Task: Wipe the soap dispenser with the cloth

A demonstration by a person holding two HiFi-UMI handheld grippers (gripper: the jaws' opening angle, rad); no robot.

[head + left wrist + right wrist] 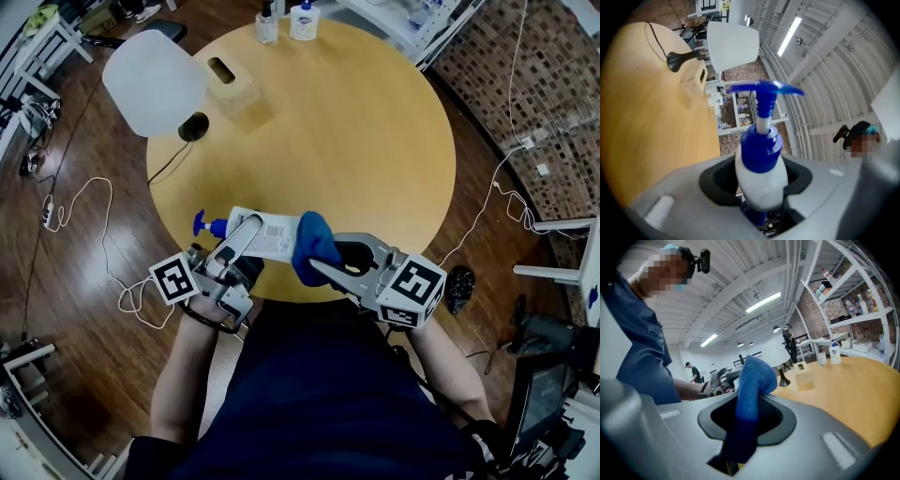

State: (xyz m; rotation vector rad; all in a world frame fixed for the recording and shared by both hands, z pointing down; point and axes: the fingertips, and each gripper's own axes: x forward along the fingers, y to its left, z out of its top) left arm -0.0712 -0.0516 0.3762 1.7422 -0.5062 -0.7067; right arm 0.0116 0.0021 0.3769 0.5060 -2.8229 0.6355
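Observation:
A white soap dispenser [267,232] with a blue pump head [203,223] lies level over the near edge of the round wooden table [375,141], its pump pointing left. My left gripper [246,231] is shut on its body; in the left gripper view the bottle [761,173] stands between the jaws with the blue pump [764,91] above. My right gripper [323,261] is shut on a blue cloth [311,246], which presses against the bottle's right end. In the right gripper view the cloth [752,390] rises bunched from between the jaws.
A white lamp [155,80] with a black base [193,127] and a wooden tissue box [232,86] stand at the table's far left. Two small bottles [286,21] sit at the far edge. Cables [84,220] trail on the floor. Shelving [853,296] rises beyond the table.

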